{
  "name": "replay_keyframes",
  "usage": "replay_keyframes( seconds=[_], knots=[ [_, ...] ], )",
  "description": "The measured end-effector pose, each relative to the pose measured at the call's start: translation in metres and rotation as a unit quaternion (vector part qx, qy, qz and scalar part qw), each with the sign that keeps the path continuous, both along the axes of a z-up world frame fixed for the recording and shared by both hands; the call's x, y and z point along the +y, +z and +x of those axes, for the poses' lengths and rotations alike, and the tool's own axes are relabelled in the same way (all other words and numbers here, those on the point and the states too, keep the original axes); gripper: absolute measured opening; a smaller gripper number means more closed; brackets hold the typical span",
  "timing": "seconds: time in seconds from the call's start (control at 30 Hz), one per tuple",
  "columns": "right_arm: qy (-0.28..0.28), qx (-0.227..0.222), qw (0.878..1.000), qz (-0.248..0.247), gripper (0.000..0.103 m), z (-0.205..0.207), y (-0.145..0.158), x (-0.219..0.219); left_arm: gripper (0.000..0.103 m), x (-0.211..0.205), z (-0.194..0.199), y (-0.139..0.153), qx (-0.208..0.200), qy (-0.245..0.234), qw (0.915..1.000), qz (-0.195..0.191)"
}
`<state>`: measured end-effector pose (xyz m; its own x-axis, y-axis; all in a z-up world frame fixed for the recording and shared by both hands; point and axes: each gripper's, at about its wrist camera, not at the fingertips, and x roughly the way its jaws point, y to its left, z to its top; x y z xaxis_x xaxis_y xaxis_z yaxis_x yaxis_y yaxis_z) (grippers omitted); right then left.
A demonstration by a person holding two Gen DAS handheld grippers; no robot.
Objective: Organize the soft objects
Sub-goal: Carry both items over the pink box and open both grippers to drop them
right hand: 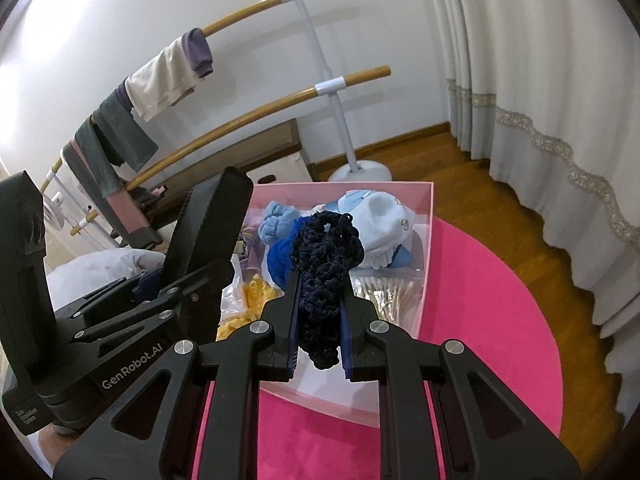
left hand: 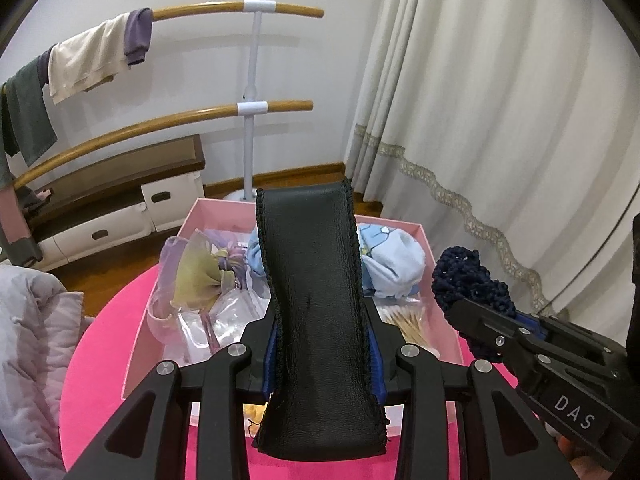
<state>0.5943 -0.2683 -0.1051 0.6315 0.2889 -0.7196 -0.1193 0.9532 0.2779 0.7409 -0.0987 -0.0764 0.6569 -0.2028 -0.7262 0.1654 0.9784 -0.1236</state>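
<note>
1. Your left gripper is clamped on a black leather strap, held up above the pink cardboard box.
2. Your right gripper pinches a navy crocheted scrunchie over the box's near edge.
3. Both look light and limp; the leather may slip, so grip mid-length.
4. The box sits on the round pink table.
</note>
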Motion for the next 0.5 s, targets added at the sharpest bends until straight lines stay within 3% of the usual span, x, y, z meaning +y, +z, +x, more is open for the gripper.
replay_keyframes(
  seconds=[0.2, 0.37, 0.5],
  knots=[
    [-0.001, 0.008, 1.0, 0.002, 0.015, 0.006, -0.007, -0.001, 0.045, -0.006, 0.013, -0.014, 0.01, 0.002, 0.9999, 0.014],
    [-0.004, 0.016, 1.0, 0.005, 0.02, 0.009, -0.013, -0.002, 0.082, -0.009, 0.012, -0.016, -0.004, 0.015, 0.9996, 0.025],
    [-0.007, 0.02, 1.0, 0.01, 0.028, 0.008, -0.017, -0.004, 0.085, -0.005, -0.005, -0.013, -0.026, 0.023, 0.999, 0.028]
  ],
)
